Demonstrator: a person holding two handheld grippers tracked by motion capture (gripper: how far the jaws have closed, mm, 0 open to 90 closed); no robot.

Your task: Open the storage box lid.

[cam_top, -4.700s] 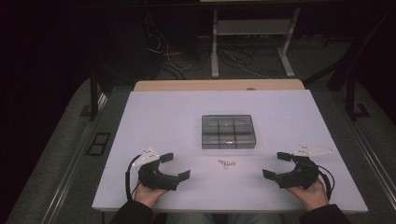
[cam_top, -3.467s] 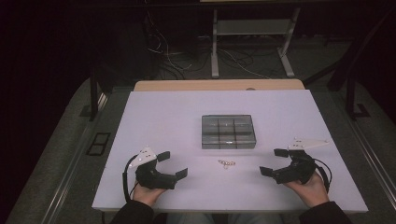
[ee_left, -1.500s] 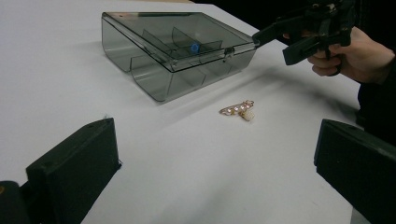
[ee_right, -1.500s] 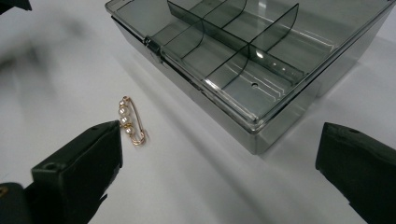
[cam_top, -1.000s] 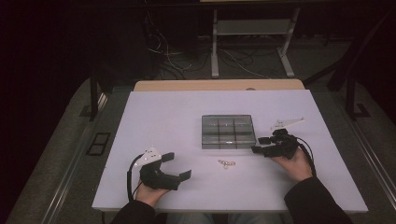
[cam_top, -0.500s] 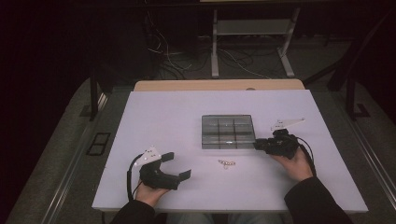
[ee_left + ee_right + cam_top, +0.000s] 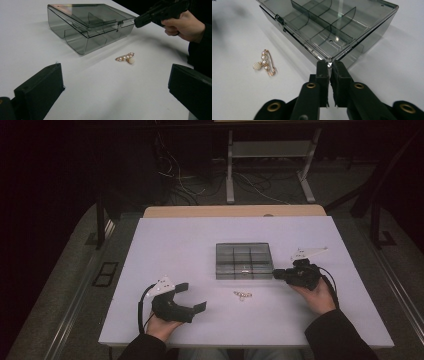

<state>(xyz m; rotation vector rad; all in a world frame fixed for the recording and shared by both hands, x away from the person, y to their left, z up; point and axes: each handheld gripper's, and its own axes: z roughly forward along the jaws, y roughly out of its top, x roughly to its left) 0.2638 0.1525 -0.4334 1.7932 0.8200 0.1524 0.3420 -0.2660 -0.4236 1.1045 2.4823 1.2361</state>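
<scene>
Showing smoky clear plastic box (image 7: 329, 27), lid shut, inner dividers

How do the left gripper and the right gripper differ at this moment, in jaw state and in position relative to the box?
The left gripper has its jaws wide apart with nothing between them; the right gripper has just been closing, and its jaws are shut together. The left gripper rests near the table's front edge, apart from the smoky clear box; the right gripper's tips sit at the box's near corner. Both are black and hand-held, and both face the pearl brooch.
</scene>
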